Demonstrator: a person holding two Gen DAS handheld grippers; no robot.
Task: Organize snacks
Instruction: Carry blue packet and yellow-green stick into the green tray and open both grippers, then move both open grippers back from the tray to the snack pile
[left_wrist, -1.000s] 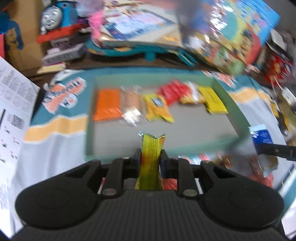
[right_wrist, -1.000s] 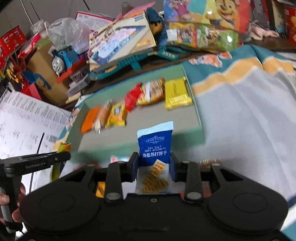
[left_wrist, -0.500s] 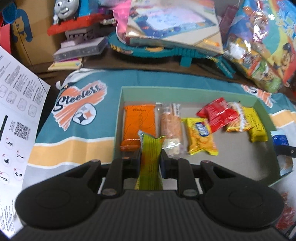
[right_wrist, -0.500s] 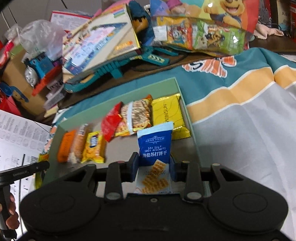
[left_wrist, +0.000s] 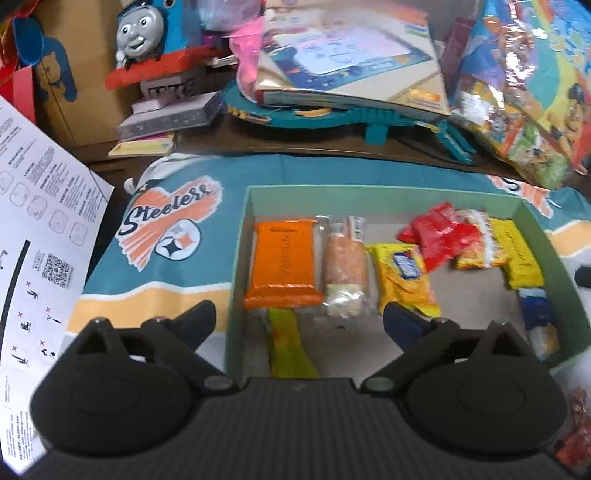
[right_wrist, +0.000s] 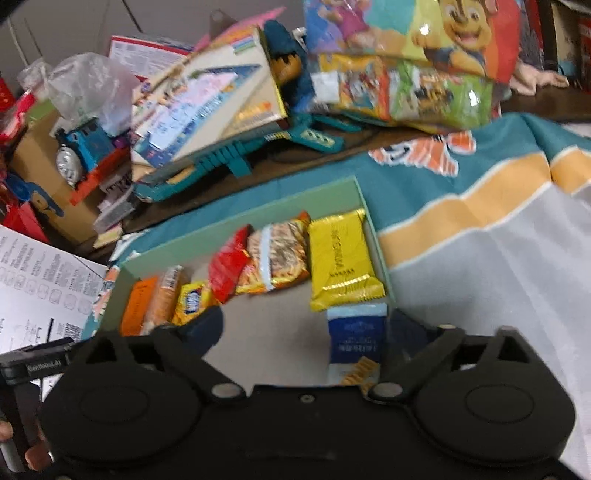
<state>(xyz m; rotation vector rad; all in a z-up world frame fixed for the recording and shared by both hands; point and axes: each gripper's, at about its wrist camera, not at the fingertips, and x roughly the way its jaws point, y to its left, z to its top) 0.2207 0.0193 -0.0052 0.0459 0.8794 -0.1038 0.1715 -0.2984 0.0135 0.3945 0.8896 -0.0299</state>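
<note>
Left hand-held gripper (left_wrist: 299, 317) and right hand-held gripper (right_wrist: 306, 325) opening, just released yellow-green foil snack packet (left_wrist: 290, 347) and blue-white biscuit sachet (right_wrist: 356, 341) at six o'clock inside pale-green cardboard tray (left_wrist: 238, 280), so both are placed.

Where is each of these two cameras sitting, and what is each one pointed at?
Left wrist: on the left gripper, looking down into the green box; its jaws are opening over the green-yellow packet.
Right wrist: on the right gripper, facing the box's right end; jaws opening beside the blue packet; a hand shows.
Both see the box and the snacks in it.
</note>
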